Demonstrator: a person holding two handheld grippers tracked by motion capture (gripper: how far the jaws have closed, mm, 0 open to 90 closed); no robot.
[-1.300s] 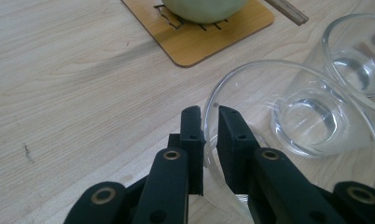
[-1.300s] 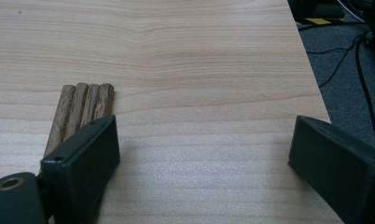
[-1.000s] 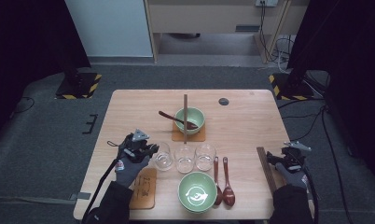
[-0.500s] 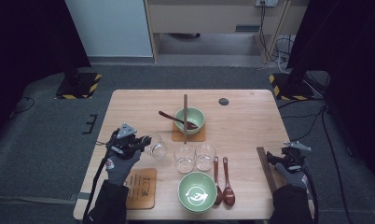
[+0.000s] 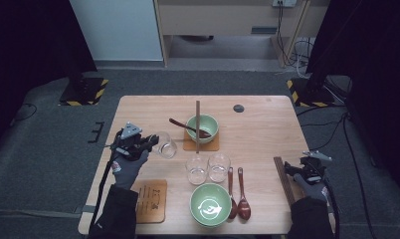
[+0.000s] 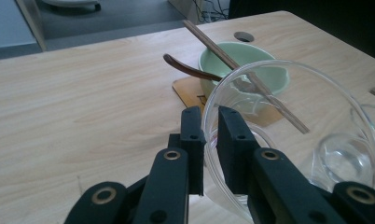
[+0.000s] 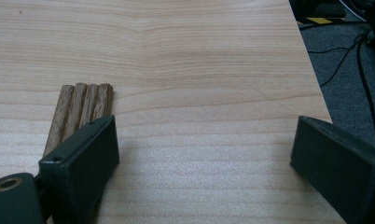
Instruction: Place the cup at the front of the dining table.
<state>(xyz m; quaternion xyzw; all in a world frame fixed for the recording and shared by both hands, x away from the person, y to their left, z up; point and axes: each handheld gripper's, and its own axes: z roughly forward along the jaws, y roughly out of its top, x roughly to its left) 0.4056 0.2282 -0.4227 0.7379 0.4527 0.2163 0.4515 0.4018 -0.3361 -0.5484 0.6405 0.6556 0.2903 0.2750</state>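
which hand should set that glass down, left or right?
Left. The left tongs are already shut on the rim of the tilted glass, beside the wooden coaster. The right tongs hang open at the table's far right edge, next to the chopsticks.

Around the square wooden coaster [image 5: 211, 145] under the far bowl, three clear drinking glasses [image 5: 196, 169], two pale green ceramic bowls [image 5: 202, 127], three dark brown wooden spoons [image 5: 244, 195], two wooden coasters counting that one, and four wooden chopsticks bundled [image 7: 80, 109] far off right.
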